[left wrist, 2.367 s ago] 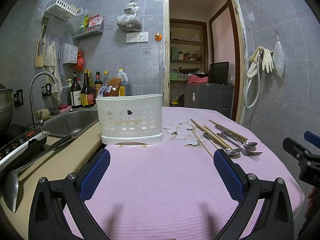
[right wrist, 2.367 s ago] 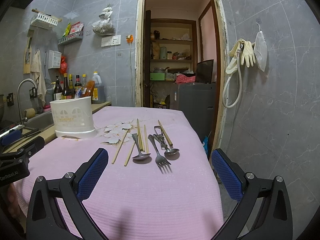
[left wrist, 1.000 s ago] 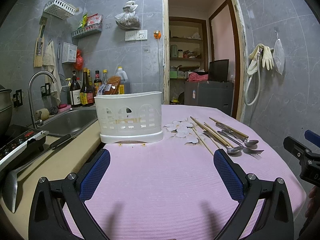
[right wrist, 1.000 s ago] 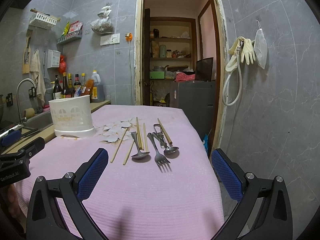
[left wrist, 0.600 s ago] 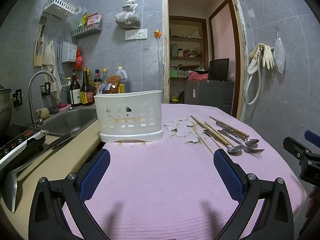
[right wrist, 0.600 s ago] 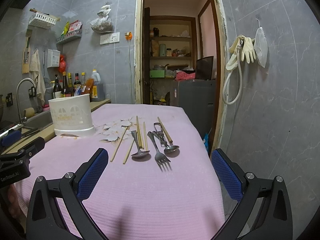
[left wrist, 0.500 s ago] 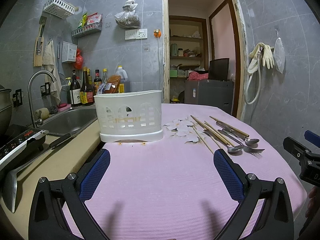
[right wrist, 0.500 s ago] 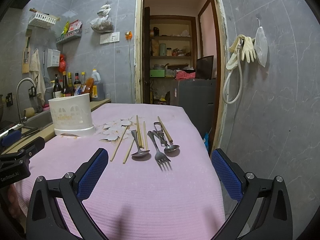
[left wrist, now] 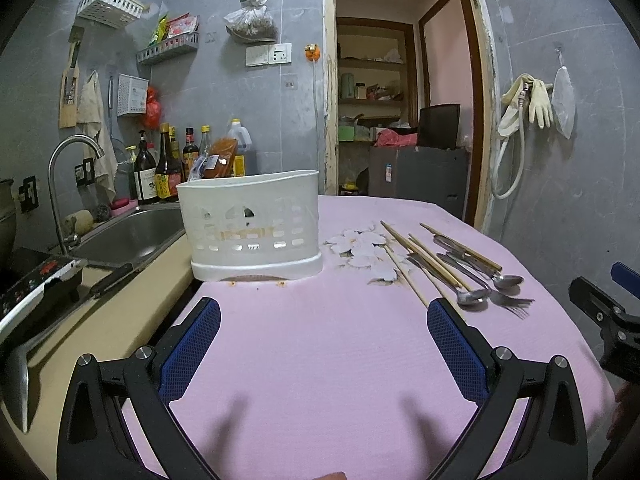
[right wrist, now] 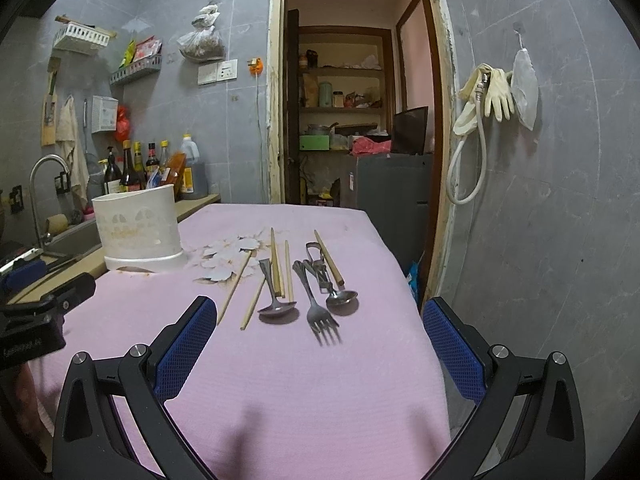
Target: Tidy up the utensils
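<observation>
While both claws hover over the pink cloth [left wrist: 320, 360], nothing is gripped. Left claw [left wrist: 324, 320] is spread wide, empty, blue pads [left wrist: 190, 346] apart. White caddy [left wrist: 250, 224] stands upright straight ahead of it, slightly left, on the cloth's far-left edge by the sink [left wrist: 128, 232]. Utensils lie ahead and right of the left claw. Right claw [right wrist: 320, 316] is also spread, empty. Fork [right wrist: 318, 306] lies flat just ahead between its fingers, tines toward the claw. One spoon [right wrist: 276, 298] lies just left of the fork, another spoon [right wrist: 334, 290] just right. Chopsticks [right wrist: 276, 262] lie loose beside and among them, one pair further left. Caddy [right wrist: 138, 228] sits far ahead-left of the right claw, well apart from the utensils.
</observation>
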The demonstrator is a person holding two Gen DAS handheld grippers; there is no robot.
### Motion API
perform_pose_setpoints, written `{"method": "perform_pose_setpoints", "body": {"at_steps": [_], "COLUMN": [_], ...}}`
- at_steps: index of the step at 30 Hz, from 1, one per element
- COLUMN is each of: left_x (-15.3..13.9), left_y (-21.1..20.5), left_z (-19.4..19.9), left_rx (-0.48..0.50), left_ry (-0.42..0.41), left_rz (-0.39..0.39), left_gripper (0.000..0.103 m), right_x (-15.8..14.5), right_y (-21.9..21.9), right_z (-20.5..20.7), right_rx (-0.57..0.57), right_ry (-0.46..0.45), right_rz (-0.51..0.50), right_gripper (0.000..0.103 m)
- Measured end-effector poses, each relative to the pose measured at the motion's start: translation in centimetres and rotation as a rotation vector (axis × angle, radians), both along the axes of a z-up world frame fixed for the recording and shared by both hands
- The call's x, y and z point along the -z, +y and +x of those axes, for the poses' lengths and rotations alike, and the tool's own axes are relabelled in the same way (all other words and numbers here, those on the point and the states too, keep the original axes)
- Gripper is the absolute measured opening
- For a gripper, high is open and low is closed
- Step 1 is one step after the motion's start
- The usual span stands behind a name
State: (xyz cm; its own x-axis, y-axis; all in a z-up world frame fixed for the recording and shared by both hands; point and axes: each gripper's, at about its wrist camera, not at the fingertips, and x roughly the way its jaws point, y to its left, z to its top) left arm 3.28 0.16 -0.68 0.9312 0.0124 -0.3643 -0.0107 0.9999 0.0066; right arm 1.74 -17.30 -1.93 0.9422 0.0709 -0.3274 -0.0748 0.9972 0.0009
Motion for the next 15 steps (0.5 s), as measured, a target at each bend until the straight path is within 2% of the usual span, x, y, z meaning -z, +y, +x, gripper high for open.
{"method": "perform_pose_setpoints", "body": {"at_steps": [7,15], "left_x": [-1.6,-2.1], "left_y": [-0.5,-1.0], "left_z": [4.4,10.2], "left_rx": [0.002,0.111], "left_ry": [0.052,0.184], "left_rz": [0.051,0.01], "left_gripper": [0.101,0.101], "right_x": [-1.5,-2.7], "right_y": [-1.3,-3.8], "right_z": [3.0,10.2], "right_rx": [-0.04,-0.087], "right_ry": [0.001,0.149], "right_rz": [-0.021,-0.048], "right_gripper": [0.103,0.103]}}
